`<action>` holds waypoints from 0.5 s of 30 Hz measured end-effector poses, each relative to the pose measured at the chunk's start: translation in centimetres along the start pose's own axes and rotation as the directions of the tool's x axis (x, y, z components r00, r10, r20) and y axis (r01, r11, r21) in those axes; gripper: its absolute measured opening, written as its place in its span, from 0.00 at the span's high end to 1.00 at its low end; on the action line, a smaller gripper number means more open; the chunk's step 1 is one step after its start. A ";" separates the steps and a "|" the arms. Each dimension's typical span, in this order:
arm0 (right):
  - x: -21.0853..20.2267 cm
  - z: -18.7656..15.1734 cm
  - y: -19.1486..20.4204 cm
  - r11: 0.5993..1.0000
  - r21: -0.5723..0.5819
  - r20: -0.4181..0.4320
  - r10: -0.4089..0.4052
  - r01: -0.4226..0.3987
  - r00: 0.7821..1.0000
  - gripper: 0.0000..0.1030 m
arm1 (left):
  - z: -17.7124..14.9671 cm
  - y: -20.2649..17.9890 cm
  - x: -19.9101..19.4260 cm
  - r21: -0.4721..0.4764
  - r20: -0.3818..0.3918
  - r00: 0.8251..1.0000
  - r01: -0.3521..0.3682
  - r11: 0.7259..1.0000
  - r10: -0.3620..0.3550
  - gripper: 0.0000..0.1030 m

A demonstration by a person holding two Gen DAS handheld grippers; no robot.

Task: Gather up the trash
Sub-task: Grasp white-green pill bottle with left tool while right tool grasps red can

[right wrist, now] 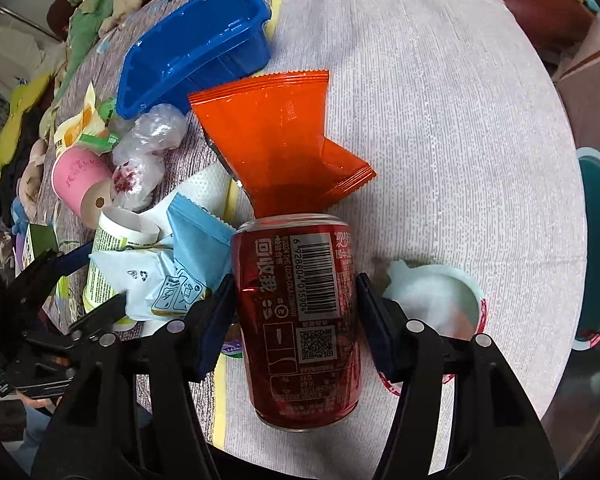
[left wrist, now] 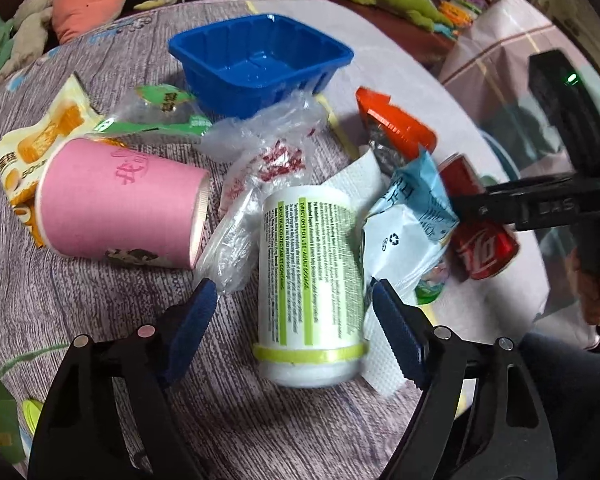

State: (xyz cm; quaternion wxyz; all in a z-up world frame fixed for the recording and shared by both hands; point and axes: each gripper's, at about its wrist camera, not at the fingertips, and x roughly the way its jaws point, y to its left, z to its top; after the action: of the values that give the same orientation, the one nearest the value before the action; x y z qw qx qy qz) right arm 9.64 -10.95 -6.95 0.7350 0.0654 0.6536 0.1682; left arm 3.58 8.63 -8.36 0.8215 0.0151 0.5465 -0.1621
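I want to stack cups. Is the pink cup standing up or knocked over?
Knocked over. The pink cup lies on its side on the table, its base facing sideways.

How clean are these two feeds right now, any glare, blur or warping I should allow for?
Left wrist view: strong fisheye bending at the edges, the red can and far plush toys soft, white bottle label sharp between the left tongs. Right wrist view: light even, glare on the blue tray and orange wrapper, can barcode crisp in the right tongs.
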 end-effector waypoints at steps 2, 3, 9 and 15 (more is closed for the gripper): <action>-0.2 -0.1 0.1 1.000 -0.004 0.007 0.006 -0.006 1.000 0.45 | 0.1 0.2 0.6 0.001 -0.014 1.000 -0.003 1.000 0.003 0.30; -0.5 -0.2 0.1 1.000 -0.005 0.014 0.020 -0.020 1.000 0.45 | 0.2 0.3 0.6 -0.003 -0.019 1.000 0.011 1.000 -0.011 0.43; -3.0 -0.1 0.4 0.997 -0.020 0.070 0.073 -0.071 0.995 0.45 | -0.2 1.2 -0.4 -0.039 -0.005 0.999 0.037 0.999 -0.037 0.49; -4.4 0.0 0.8 0.995 -0.030 0.106 0.100 -0.097 0.989 0.45 | -0.8 1.0 -0.7 -0.024 -0.022 1.000 0.006 1.000 -0.006 0.44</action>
State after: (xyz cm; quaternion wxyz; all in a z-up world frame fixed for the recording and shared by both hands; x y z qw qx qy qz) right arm 9.17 -11.71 -2.53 0.7608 0.0973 0.6068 0.2086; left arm 2.92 9.93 -8.24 0.8151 0.0052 0.5574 -0.1577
